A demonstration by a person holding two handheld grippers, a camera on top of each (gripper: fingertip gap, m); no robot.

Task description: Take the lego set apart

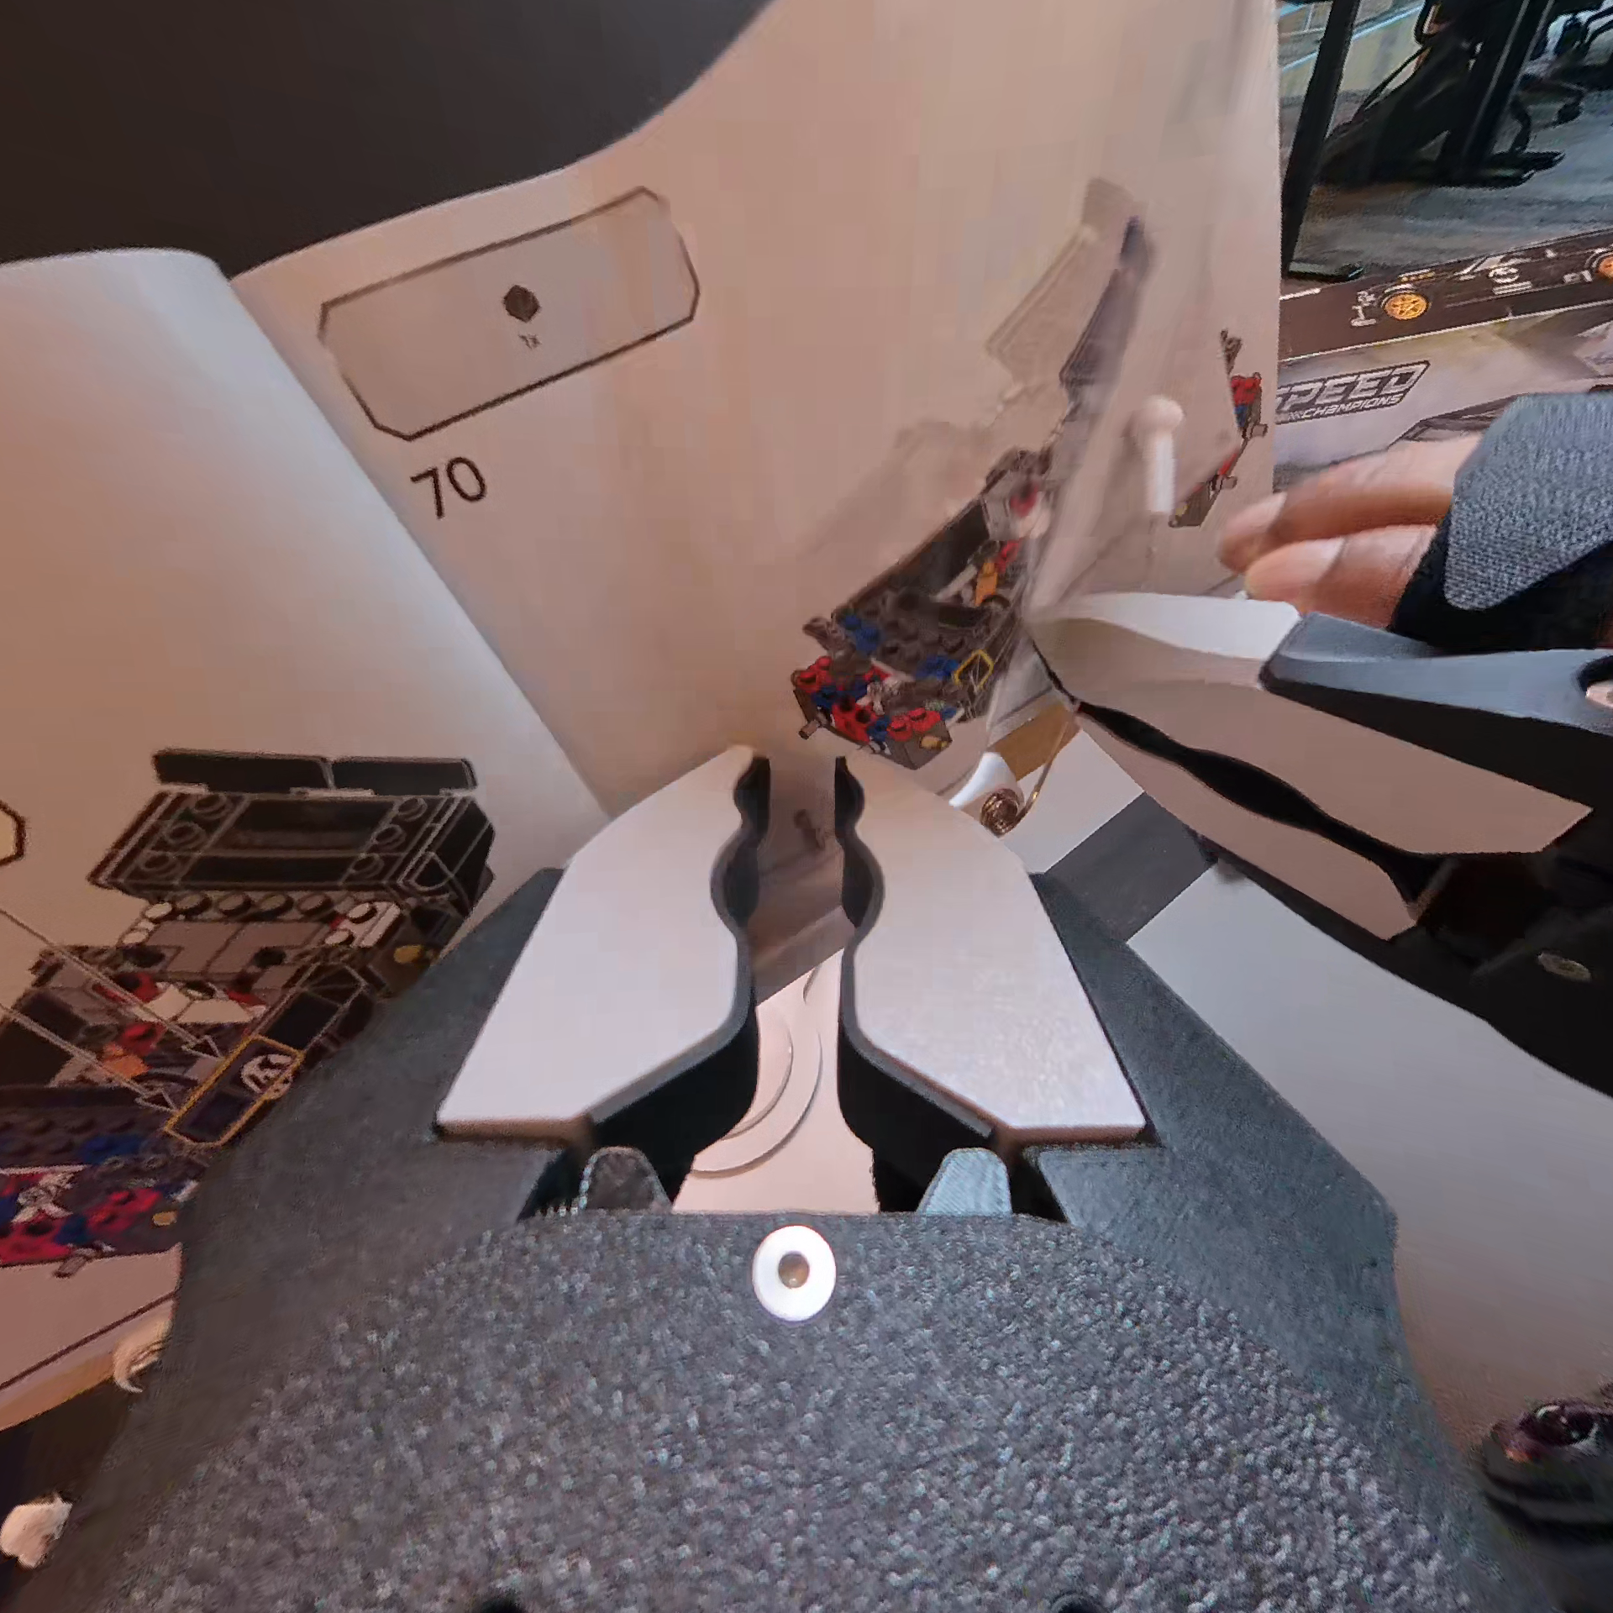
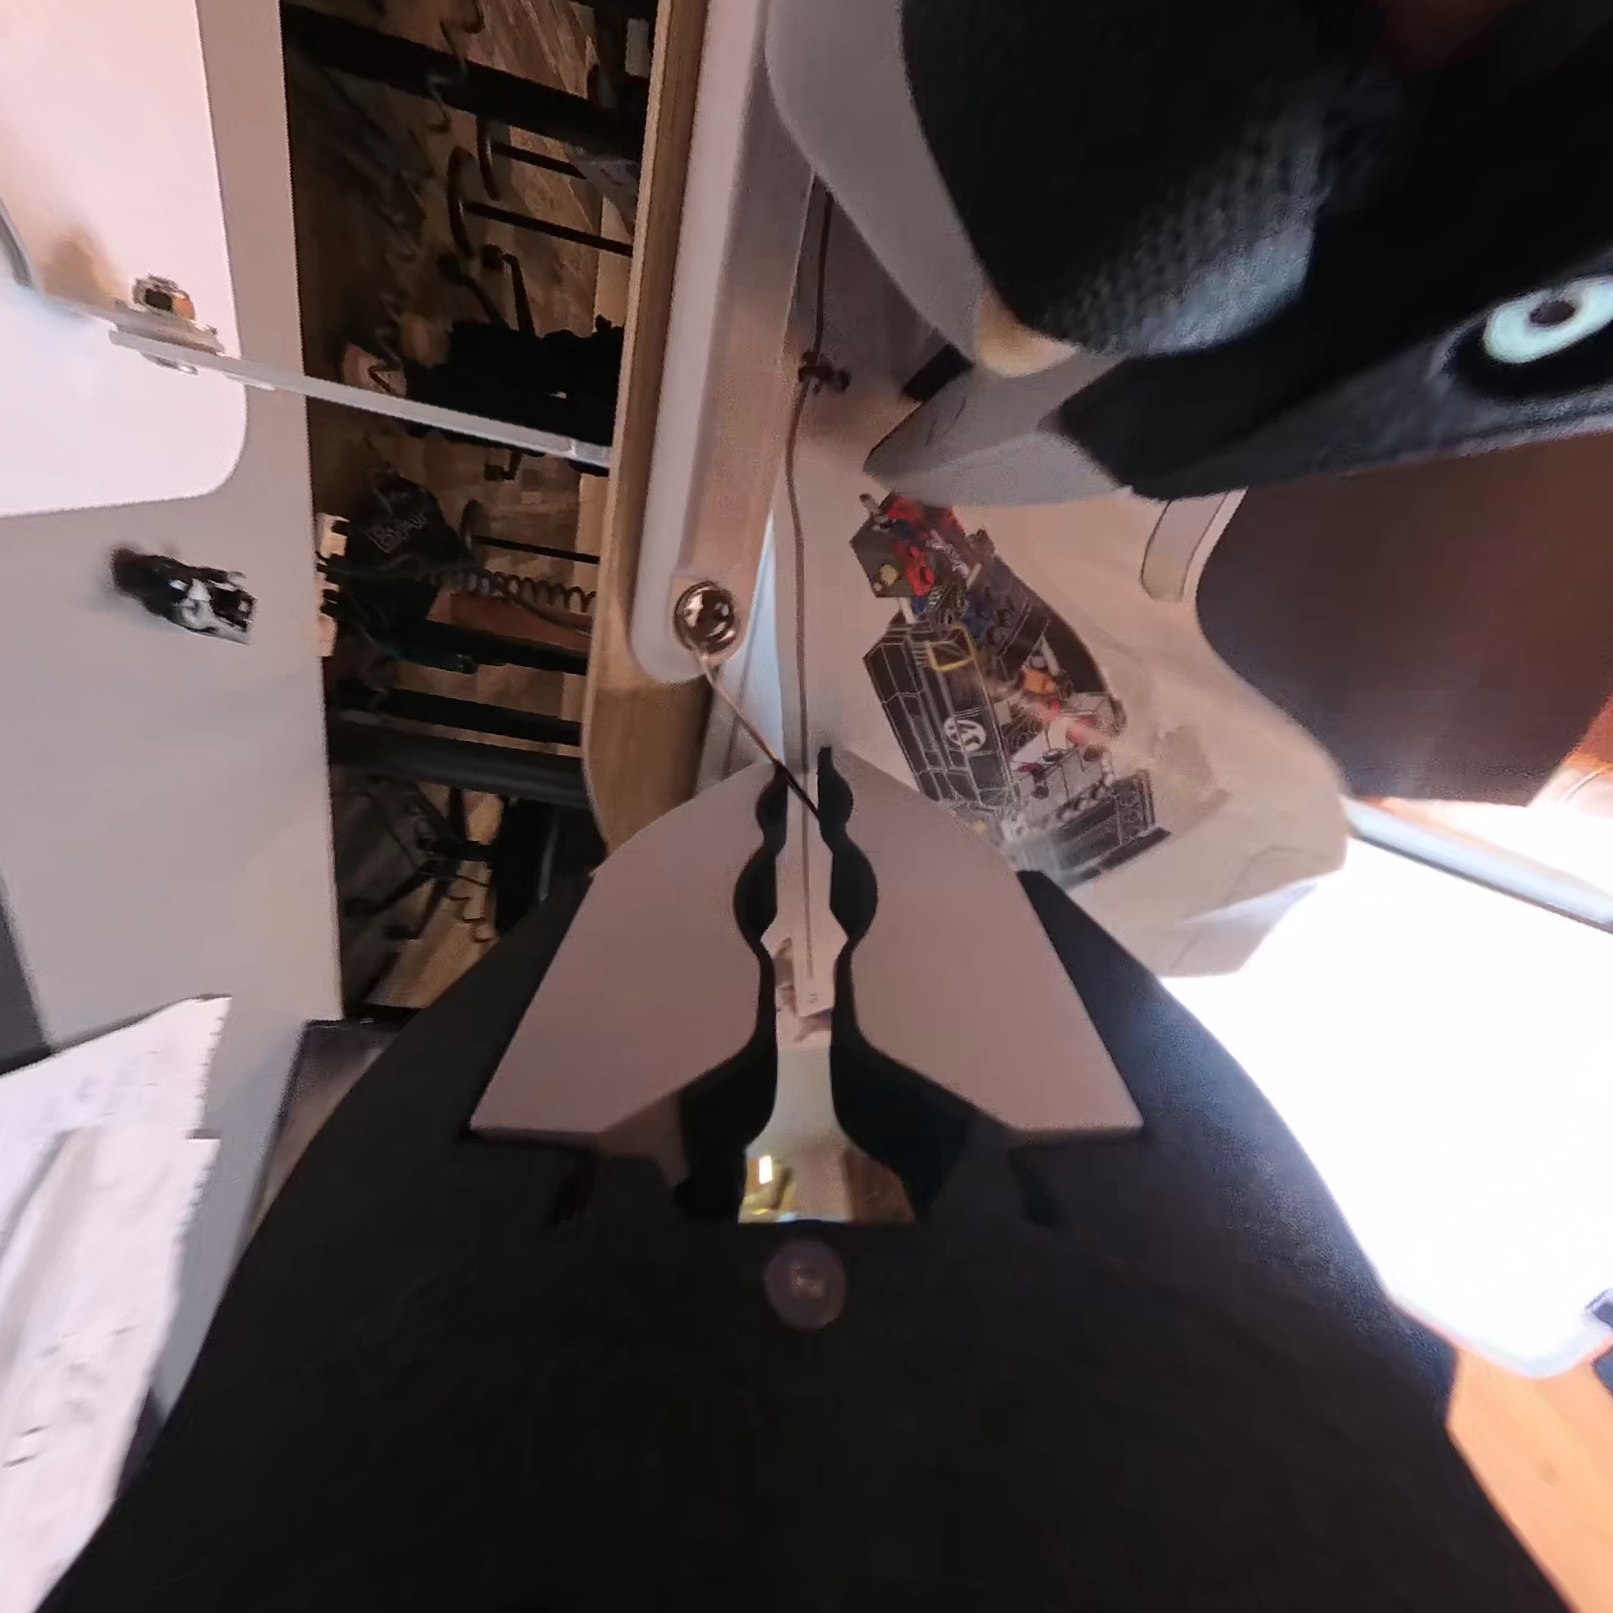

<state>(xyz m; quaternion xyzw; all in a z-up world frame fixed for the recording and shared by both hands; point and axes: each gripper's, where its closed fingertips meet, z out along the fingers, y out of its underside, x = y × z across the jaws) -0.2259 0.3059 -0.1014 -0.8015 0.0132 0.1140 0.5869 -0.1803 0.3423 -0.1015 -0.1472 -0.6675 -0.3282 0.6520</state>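
Note:
An open Lego instruction booklet (image 1: 541, 559) fills the left wrist view, with printed build pictures. One page (image 1: 925, 367) stands up, curved and blurred. My right gripper (image 1: 1060, 672) comes in from the right, shut on that page's lower right edge. In the right wrist view the page's thin edge (image 2: 801, 873) runs between its fingertips (image 2: 801, 772). My left gripper (image 1: 803, 772) is nearly shut at the page's foot, with nothing visibly held; it also shows in the right wrist view (image 2: 1004, 367). A small black and white Lego piece (image 2: 183, 593) lies on the white table.
The Lego box (image 1: 1440, 349) lies at the far right. A hand (image 1: 1335, 532) holds the right gripper. A dark piece (image 1: 1545, 1449) and a white bit (image 1: 35, 1527) lie near the bottom corners. A white metal arm with a bolt (image 2: 707, 615) stands beyond my right gripper. About 7 centimetres separates my left fingertips from my right.

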